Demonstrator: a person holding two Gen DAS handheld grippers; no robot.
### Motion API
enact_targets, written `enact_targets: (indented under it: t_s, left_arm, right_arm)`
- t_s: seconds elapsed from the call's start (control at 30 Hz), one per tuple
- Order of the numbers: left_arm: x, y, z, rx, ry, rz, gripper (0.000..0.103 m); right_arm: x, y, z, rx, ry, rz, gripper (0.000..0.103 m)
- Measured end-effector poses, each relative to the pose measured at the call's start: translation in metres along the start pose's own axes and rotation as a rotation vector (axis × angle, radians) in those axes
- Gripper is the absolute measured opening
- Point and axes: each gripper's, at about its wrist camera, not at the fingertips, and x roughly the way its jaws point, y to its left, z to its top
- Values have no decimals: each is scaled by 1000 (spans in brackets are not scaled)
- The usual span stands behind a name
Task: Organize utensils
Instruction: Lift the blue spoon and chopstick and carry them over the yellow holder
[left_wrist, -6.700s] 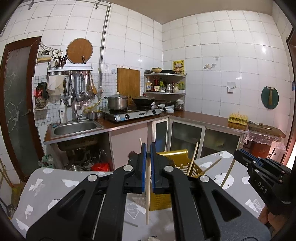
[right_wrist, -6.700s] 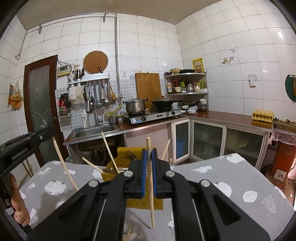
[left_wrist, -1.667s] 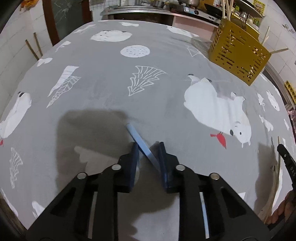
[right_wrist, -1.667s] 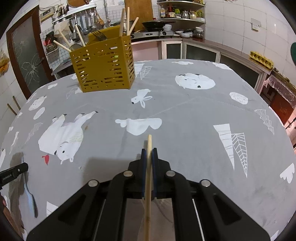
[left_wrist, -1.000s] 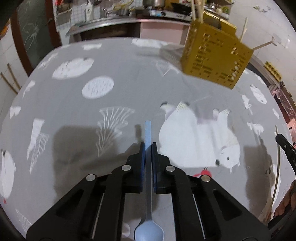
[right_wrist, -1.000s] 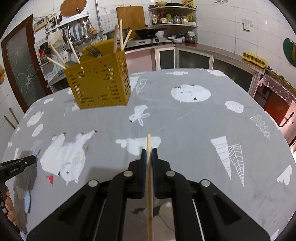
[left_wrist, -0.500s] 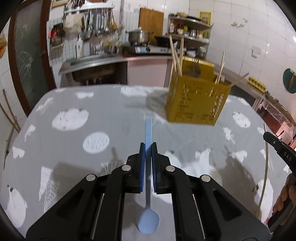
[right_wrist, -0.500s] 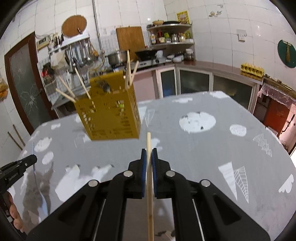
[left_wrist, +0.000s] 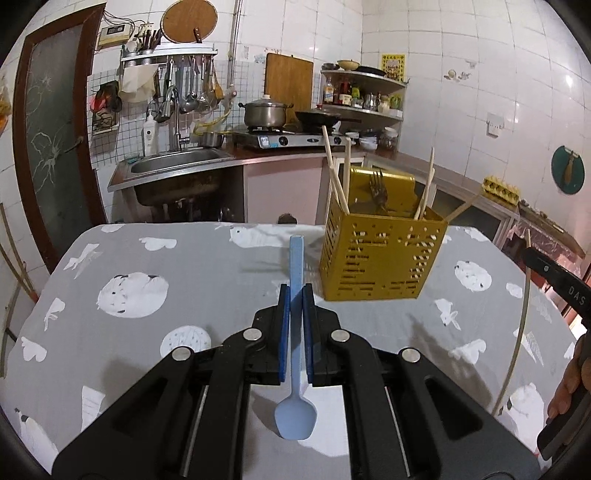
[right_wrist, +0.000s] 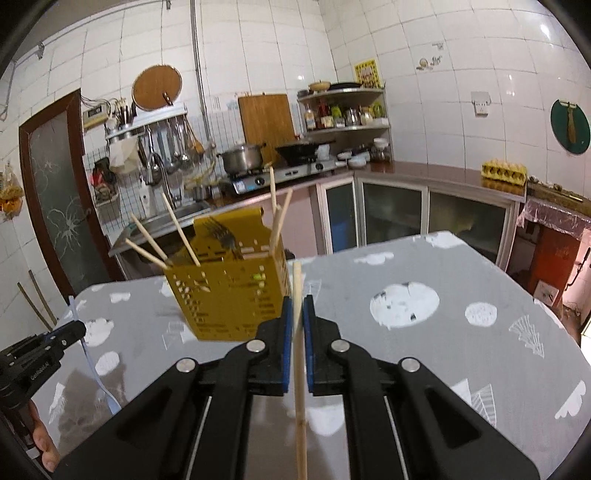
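A light, stiff spoon (left_wrist: 295, 369) is clamped mid-handle by the left hand-held gripper (left_wrist: 295, 310); a slender chopstick (right_wrist: 300, 369) by the right hand-held gripper (right_wrist: 297, 317).

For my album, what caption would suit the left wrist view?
Left gripper clamps a blue spoon by its handle, above the grey tablecloth, facing a yellow utensil caddy.

A grey tablecloth printed with white animals and trees (left_wrist: 155, 266) is covering the table. Beyond its far edge, a lidded steel pot (left_wrist: 264, 113) and a black wok (left_wrist: 317, 118) are sitting on the stove, and a steel sink (left_wrist: 173, 164) is lying at the counter's left end. A yellow egg tray (right_wrist: 503, 171) is resting on the counter's right end.
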Motion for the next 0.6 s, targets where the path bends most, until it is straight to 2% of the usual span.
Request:
enact_targets:
  t_s: [0.4, 0.6]
  left_arm:
    - [-3, -8, 21, 20, -78, -15, 5]
    - [-6, -15, 44, 23, -125, -39, 5]
  right_arm:
    - [-2, 14, 23, -24, -93, 19, 6]
    - [-3, 22, 45, -29, -140, 38, 6]
